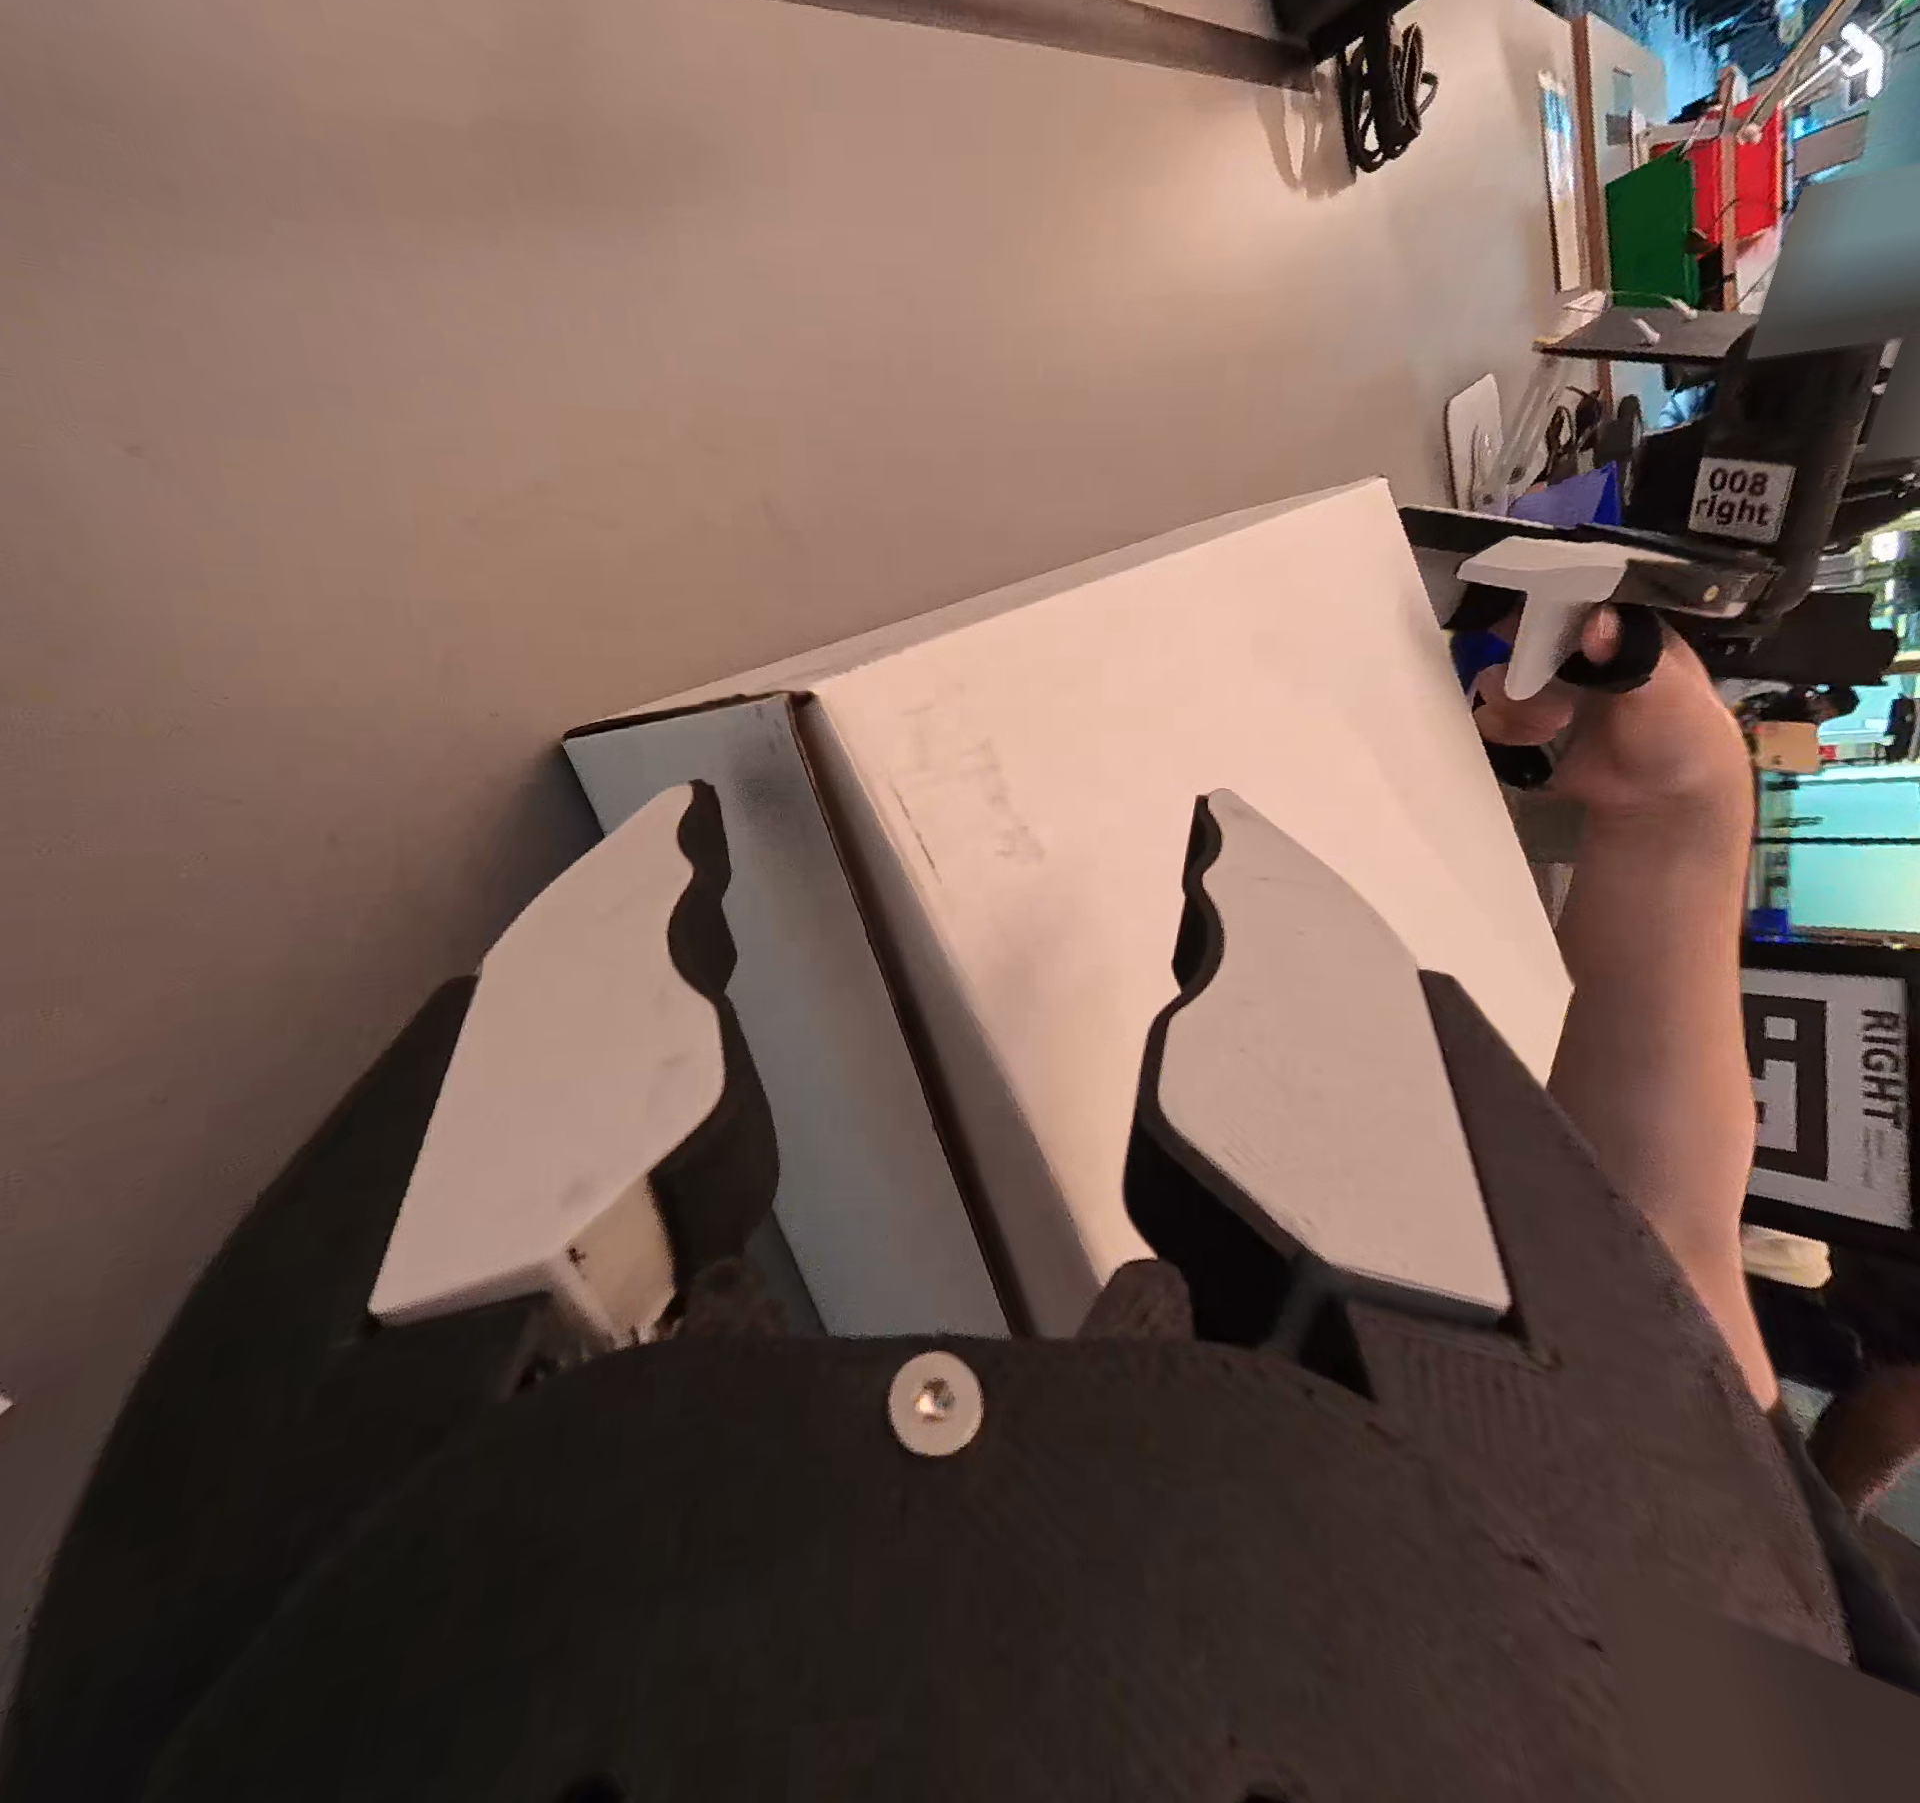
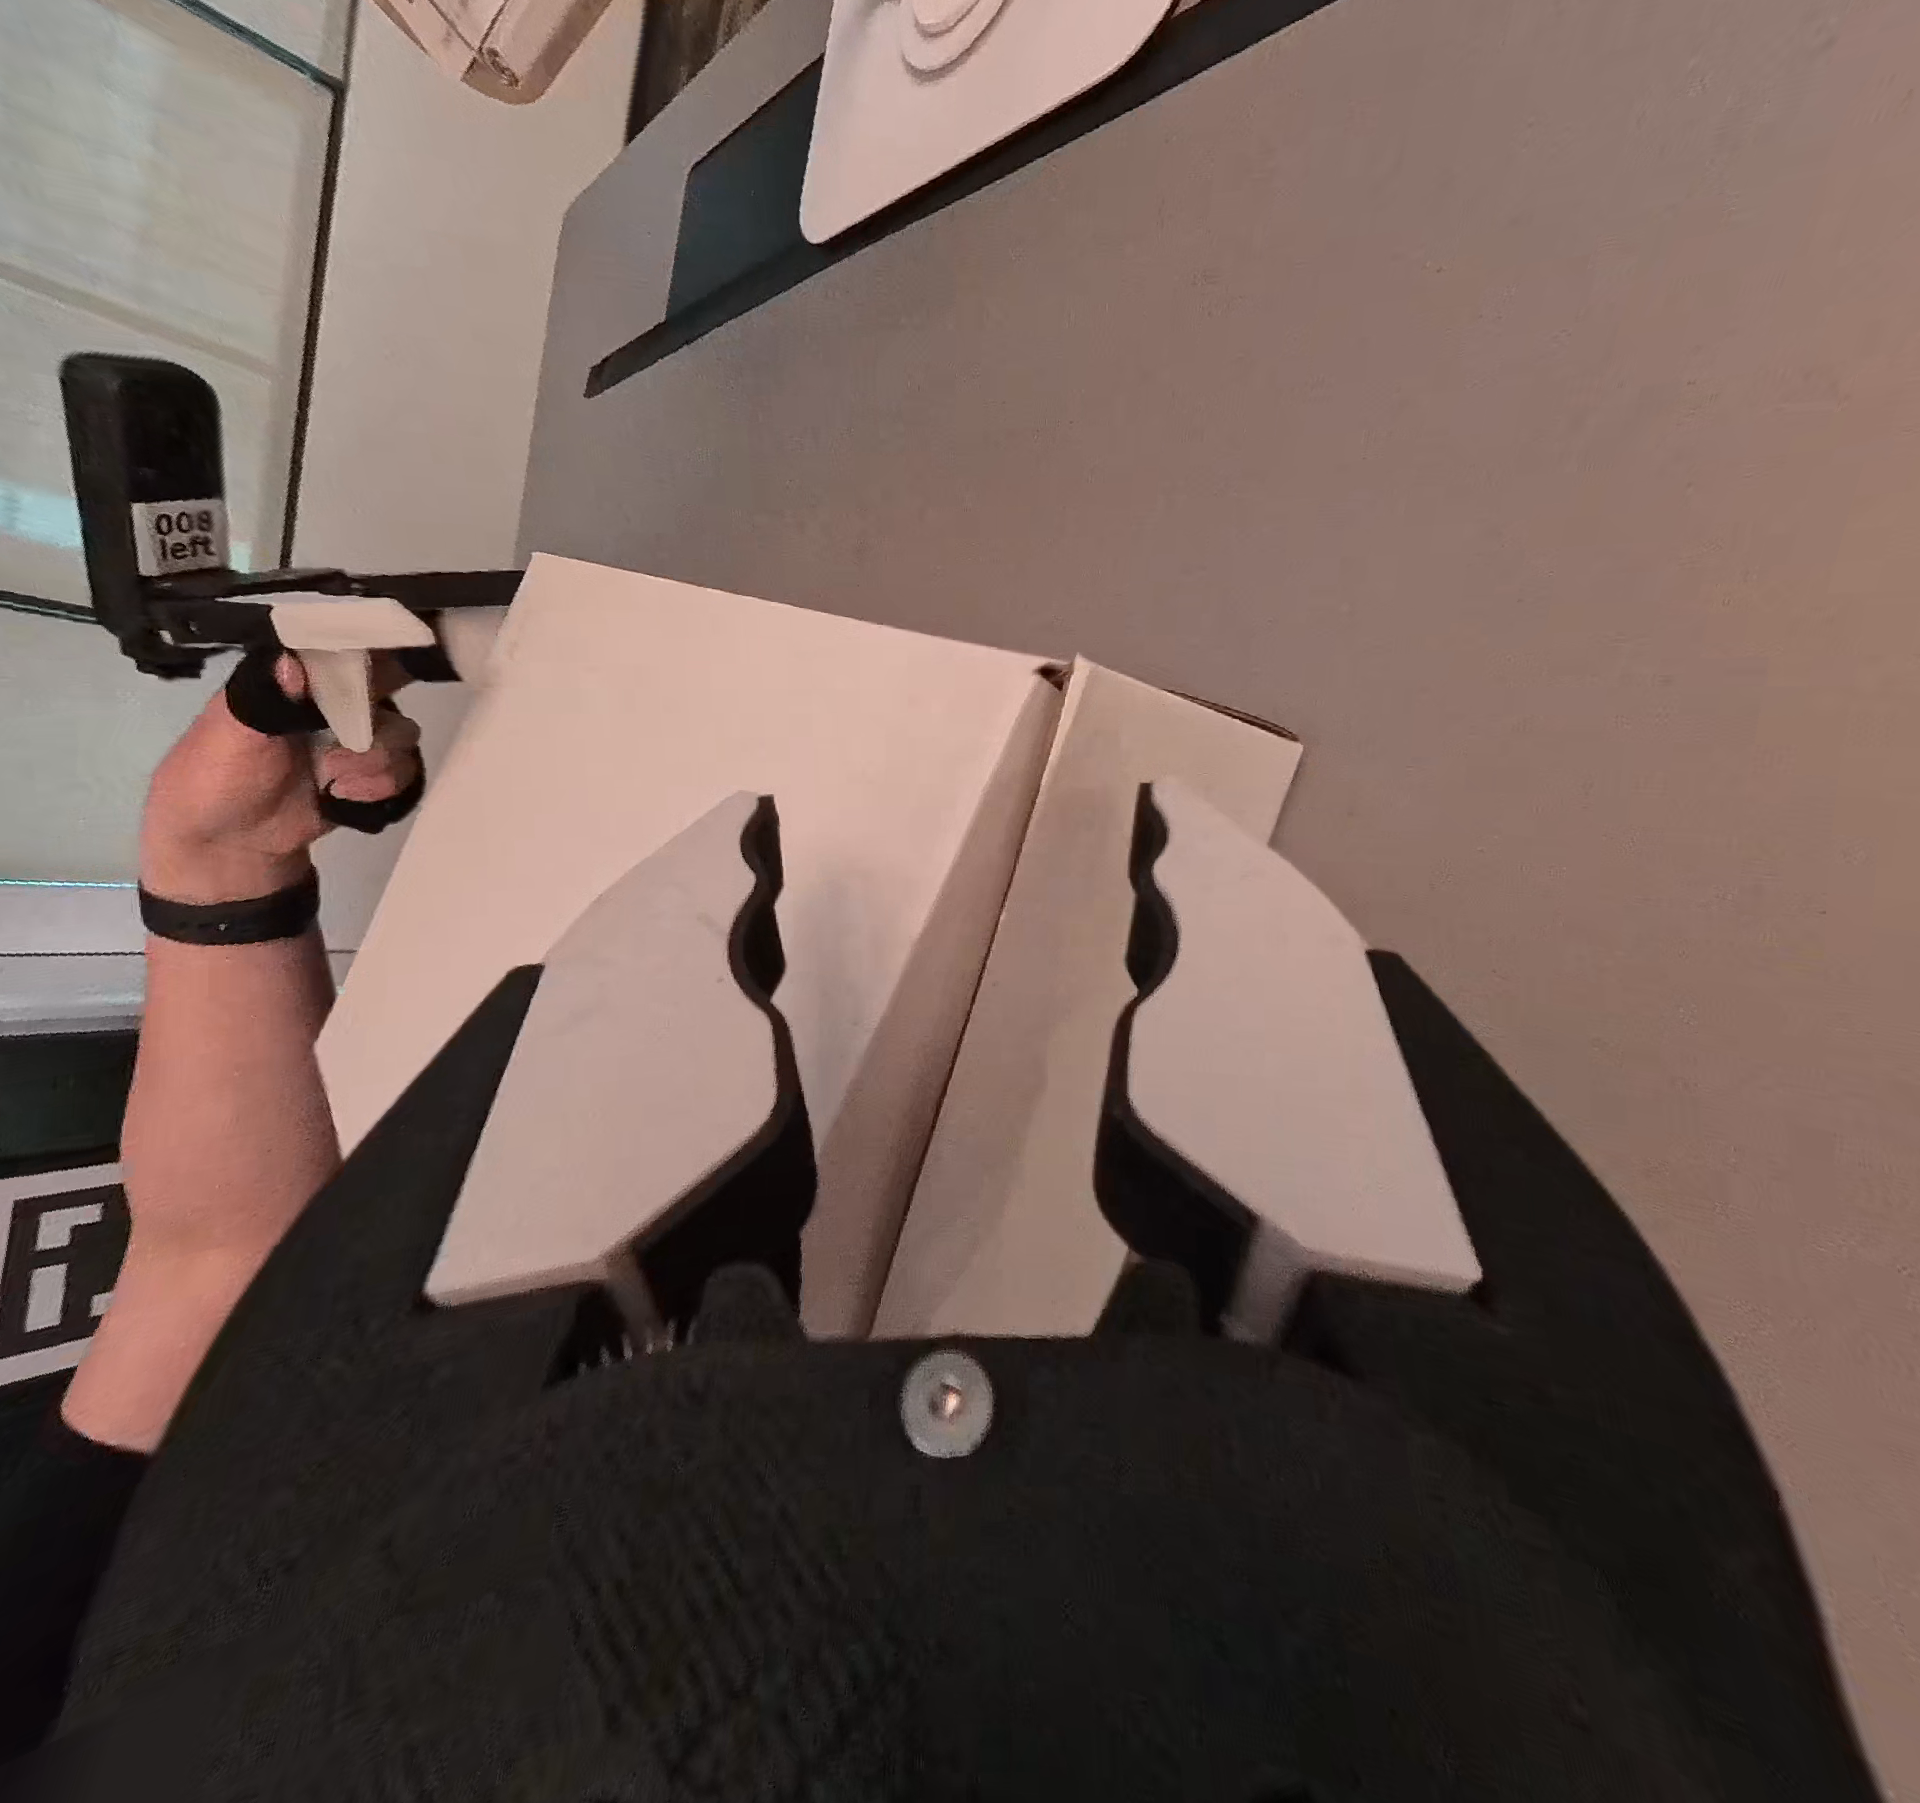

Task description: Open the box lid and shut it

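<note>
A white box [image 1: 1195,818] is seen on the grey worktop [image 1: 416,403], roughly midway between its edges, with each end faced by one gripper. The views are rolled sideways, so the worktop reads as a wall.

In the left wrist view the left gripper [image 1: 956,797] is held wide open, with nothing between its fingers; the seam between the lid [image 1: 1195,766] and the lower part of the box [image 1: 707,870] is straddled by them. In the right wrist view the right gripper [image 2: 956,797] is likewise spread wide and empty, and the matching seam at the other end, between the lid [image 2: 727,766] and the lower part [image 2: 1164,766], is framed between its fingers. Whether any finger is touching the cardboard cannot be told from these angles; at most a light contact is suggested.

The lid appears to sit closed, or very nearly so, with only a thin dark gap along the seam. The step in hand is judged to be the approach for the opening, though a just-completed closing cannot be ruled out.

For the next move, the lid's end flaps would need to be caught at both ends alike and lifted evenly away from the base, so that the lid is not skewed or jammed and the base is not dragged across the worktop.
</note>
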`<action>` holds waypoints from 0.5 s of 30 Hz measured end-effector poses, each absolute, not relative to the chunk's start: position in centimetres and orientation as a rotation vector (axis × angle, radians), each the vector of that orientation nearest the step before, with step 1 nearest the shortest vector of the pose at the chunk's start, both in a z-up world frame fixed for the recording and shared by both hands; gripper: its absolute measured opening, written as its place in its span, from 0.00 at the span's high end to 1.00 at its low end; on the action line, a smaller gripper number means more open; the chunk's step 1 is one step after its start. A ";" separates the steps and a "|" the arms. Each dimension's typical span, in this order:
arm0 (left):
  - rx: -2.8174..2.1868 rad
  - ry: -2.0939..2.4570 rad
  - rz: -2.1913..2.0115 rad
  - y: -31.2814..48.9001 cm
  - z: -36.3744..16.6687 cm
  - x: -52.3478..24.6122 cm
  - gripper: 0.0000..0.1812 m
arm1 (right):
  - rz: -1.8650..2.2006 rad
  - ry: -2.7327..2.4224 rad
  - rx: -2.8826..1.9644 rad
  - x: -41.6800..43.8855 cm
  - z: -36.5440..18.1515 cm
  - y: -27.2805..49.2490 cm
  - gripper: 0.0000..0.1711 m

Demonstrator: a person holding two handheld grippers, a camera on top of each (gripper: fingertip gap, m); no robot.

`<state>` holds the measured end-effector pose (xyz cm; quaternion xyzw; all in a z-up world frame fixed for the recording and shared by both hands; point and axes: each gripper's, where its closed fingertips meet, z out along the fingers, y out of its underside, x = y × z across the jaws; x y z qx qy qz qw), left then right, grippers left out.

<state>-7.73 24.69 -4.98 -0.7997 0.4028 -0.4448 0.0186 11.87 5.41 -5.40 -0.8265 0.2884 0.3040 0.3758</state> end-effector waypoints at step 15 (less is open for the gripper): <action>-2.430 1.251 -1.351 25.6 -5.5 -7.1 0.52 | 0.826 0.696 -2.196 10.5 -5.7 8.0 0.62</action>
